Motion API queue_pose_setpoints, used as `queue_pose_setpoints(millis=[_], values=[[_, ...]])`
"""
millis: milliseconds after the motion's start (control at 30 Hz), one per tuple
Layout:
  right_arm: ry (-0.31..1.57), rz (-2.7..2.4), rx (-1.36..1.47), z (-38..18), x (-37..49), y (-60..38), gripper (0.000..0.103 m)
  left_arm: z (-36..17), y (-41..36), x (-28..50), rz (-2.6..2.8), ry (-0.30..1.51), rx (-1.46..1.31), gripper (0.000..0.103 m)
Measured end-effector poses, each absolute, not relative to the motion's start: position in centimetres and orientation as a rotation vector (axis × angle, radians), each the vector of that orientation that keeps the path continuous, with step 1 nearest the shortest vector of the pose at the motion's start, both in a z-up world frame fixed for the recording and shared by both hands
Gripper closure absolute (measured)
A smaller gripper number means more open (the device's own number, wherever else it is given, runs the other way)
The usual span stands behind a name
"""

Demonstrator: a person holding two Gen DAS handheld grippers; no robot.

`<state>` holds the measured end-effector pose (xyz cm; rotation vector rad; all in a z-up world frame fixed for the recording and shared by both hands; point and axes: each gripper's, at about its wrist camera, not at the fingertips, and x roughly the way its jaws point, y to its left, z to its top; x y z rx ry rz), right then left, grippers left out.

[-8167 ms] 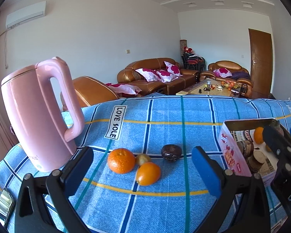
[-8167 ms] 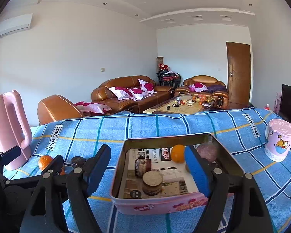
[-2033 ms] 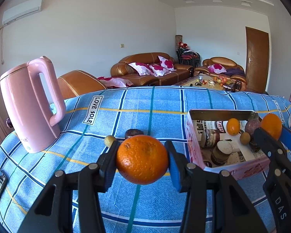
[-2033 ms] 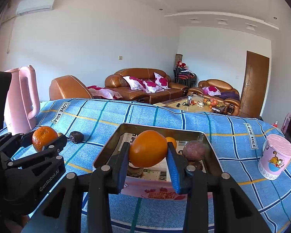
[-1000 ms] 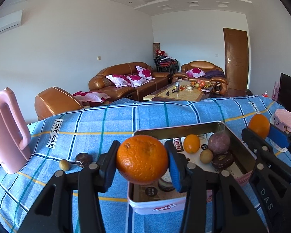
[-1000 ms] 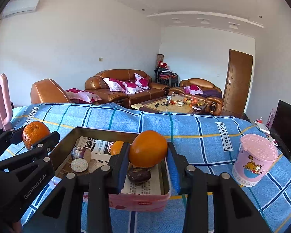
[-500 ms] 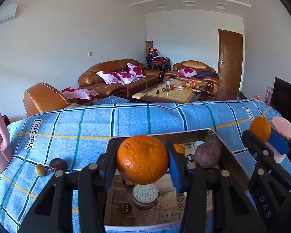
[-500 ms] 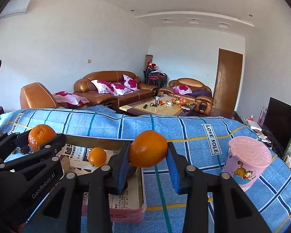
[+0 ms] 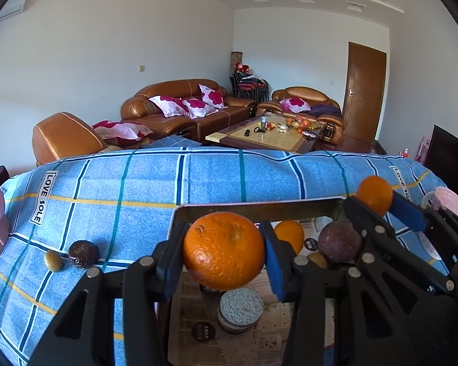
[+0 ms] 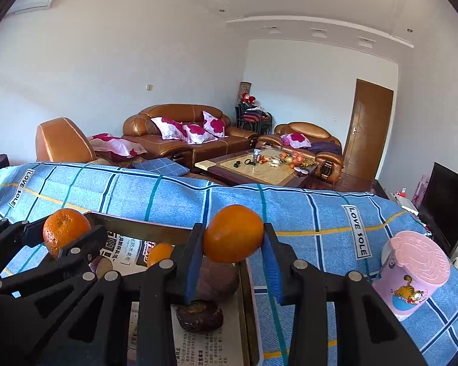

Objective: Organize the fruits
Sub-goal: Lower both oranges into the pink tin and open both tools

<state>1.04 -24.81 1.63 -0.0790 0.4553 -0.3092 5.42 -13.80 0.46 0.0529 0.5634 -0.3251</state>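
Your left gripper (image 9: 223,251) pinched a dimpled orange (image 9: 223,249) above the tin box (image 9: 253,210), and your right gripper (image 10: 233,239) clamped a smoother orange (image 10: 233,238) over the box's right rim. Inside lay a small orange (image 9: 290,235) and a purple fruit (image 9: 339,241). Two small fruits (image 9: 82,253) sat on the blue cloth (image 9: 137,183).

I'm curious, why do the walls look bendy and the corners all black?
Both views come through a fisheye lens: in the left wrist view the door bows and the corners go black; in the right wrist view the tablecloth curves, while the held orange stays sharp.
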Motion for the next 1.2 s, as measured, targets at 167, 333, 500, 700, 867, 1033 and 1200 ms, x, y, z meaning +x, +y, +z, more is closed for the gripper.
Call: queue_pose_setpoints(millis=[167, 333, 500, 700, 867, 1033, 1200], values=[[0.569, -0.160, -0.038, 0.4, 3.1, -25.2, 0.063, -0.1, -12.9, 6.4, -0.311, 0.614, 0.007, 0.054], [0.619, -0.052, -0.010, -0.4, 3.6, -25.3, 0.063, -0.3, -12.5, 6.8, -0.313, 0.633, -0.016, 0.055], [0.619, -0.024, -0.020, -0.6, 3.4, -25.2, 0.063, -0.4, -12.5, 6.8, -0.321, 0.637, -0.015, 0.054], [0.567, 0.071, 0.041, -0.1, 2.2, -25.6, 0.063, -0.4, -12.1, 6.9, -0.332, 0.640, -0.025, 0.054], [0.555, 0.201, 0.238, 0.0, 1.8, -27.3, 0.061, -0.3, -12.2, 6.7, -0.333, 0.636, -0.015, 0.054], [0.469, 0.110, 0.316, 0.7, 0.7, -28.6, 0.060, -0.2, -12.5, 6.4, -0.327, 0.625, 0.004, 0.054], [0.416, -0.103, 0.222, 1.4, 0.1, -28.8, 0.060, 0.0, -13.8, 5.8, -0.320, 0.598, 0.075, 0.053]])
